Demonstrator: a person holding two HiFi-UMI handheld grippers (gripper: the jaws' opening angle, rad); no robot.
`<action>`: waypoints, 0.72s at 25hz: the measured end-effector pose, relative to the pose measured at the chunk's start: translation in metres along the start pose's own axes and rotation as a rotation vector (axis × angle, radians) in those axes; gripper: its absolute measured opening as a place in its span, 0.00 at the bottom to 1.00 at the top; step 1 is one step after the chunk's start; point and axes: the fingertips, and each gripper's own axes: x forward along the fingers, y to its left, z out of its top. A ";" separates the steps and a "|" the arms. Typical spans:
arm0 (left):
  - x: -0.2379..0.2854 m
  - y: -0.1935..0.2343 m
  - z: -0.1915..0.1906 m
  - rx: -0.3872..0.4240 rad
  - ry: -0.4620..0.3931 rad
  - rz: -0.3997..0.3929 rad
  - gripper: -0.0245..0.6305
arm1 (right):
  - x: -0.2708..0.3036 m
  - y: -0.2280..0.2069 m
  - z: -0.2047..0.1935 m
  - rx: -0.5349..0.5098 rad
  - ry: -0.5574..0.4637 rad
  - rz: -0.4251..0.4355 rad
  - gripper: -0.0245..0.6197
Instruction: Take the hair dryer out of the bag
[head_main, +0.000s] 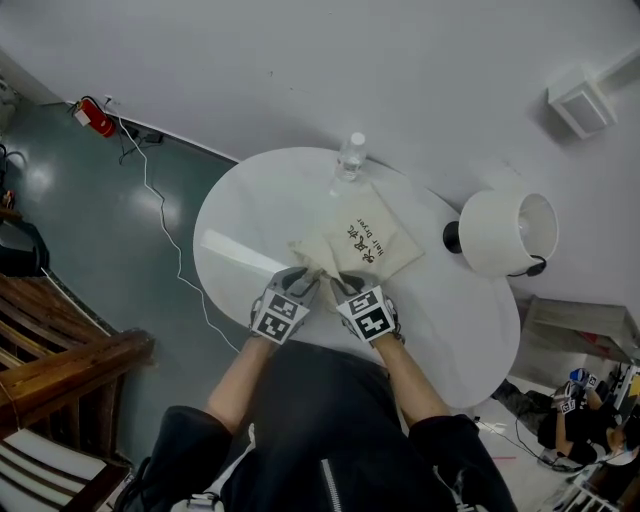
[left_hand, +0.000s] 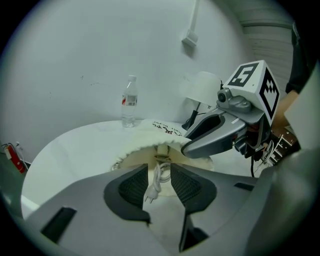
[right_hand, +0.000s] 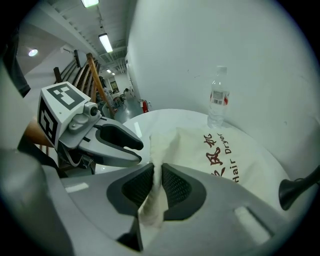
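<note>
**Left gripper (left_hand: 159, 175) at the mouth of the bag (left_hand: 142, 152), hair dryer not yet out**

Left gripper: its 2 jaws stand apart, clamped on nothing. A white cord (left_hand: 157, 176) with its plug (left_hand: 149, 196) lies in the gap between them, and neither pad presses on it. The cord runs back into the open mouth of the cream cloth bag.

Right gripper (right_hand: 157, 185): jaws closed on a fold of the bag's rim, with the cloth pinched and gathered between the pads. This grip appears to hold the mouth open.

Location: the bag lies on the round white counter (head_main: 250, 210), its printed face up. A water bottle (head_main: 351, 157) stands at its far end and a lamp (head_main: 505, 232) is off to the right. Both grippers meet at the bag's near edge.

Step in hand, as judged: the opening is made and the contents are about to be gripped. Only the cord shows, so the hair dryer is taken to be still inside.

Next move, as judged: the left jaws need to close on the cord, or reach deeper for the body, then draw back. Meanwhile the right gripper keeps the rim pinned. Pulling on the cord alone may drag the whole bag or strain the plug end.

Not verifiable:
- The dryer's body is hidden by the cloth in all 3 views.
- Its position within the bag cannot be told.
- In the head view the 2 marker cubes cover the jaw tips.
</note>
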 end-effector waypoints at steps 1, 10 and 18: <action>0.004 -0.002 0.000 0.010 0.010 -0.004 0.24 | -0.001 -0.001 0.000 -0.002 -0.002 0.003 0.11; 0.030 -0.003 -0.010 0.077 0.130 -0.009 0.30 | -0.002 -0.004 0.002 0.021 -0.024 0.021 0.11; 0.050 0.000 -0.022 0.138 0.218 0.006 0.30 | -0.005 -0.006 0.002 0.034 -0.031 0.029 0.11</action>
